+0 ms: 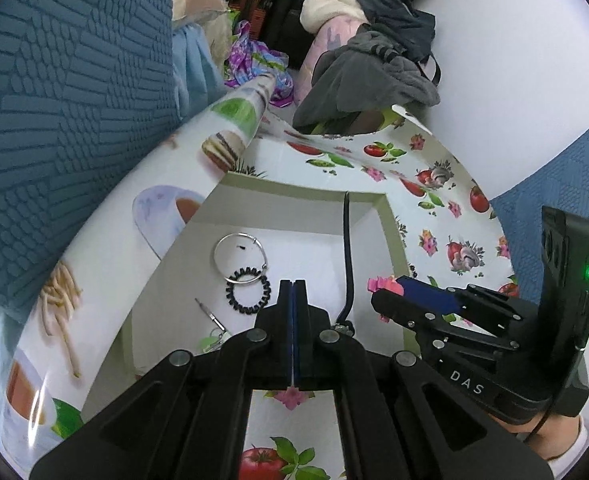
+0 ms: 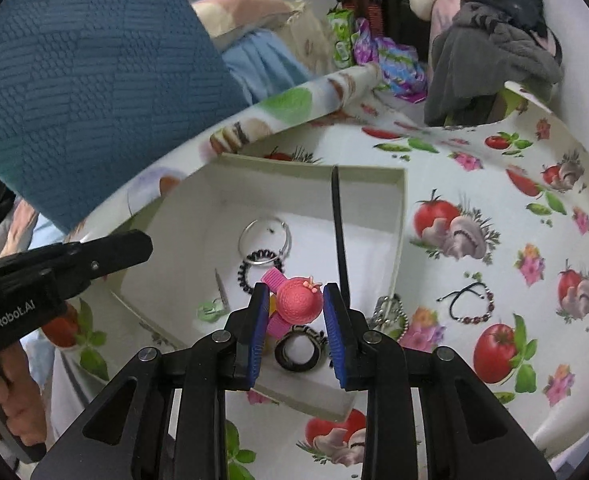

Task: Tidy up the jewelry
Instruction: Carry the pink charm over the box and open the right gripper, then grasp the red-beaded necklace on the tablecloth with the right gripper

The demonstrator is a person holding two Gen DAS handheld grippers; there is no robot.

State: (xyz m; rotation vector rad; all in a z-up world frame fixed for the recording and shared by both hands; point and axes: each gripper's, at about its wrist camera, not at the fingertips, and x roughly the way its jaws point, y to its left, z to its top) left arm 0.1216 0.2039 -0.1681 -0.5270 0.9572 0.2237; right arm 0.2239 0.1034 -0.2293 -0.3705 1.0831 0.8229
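A hoop [image 2: 265, 240], coil tie [image 2: 260, 270] and ring [image 2: 300, 350] are already boxed [image 2: 404, 204]; a pink clip [image 2: 299, 306] is held by the right gripper [image 2: 296, 322] above; two bracelets [image 2: 472, 304] remain outside; the left gripper [image 1: 293, 300] is closed empty.

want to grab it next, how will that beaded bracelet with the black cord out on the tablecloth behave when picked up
The beaded bracelet looks floppy: its black cord lies in loose loops on the tablecloth, so it would probably sag and dangle from one pinch point. The thin cord may slip between pads; the beaded part probably offers a surer grip. It seems light and, lying flat, unlikely to roll.
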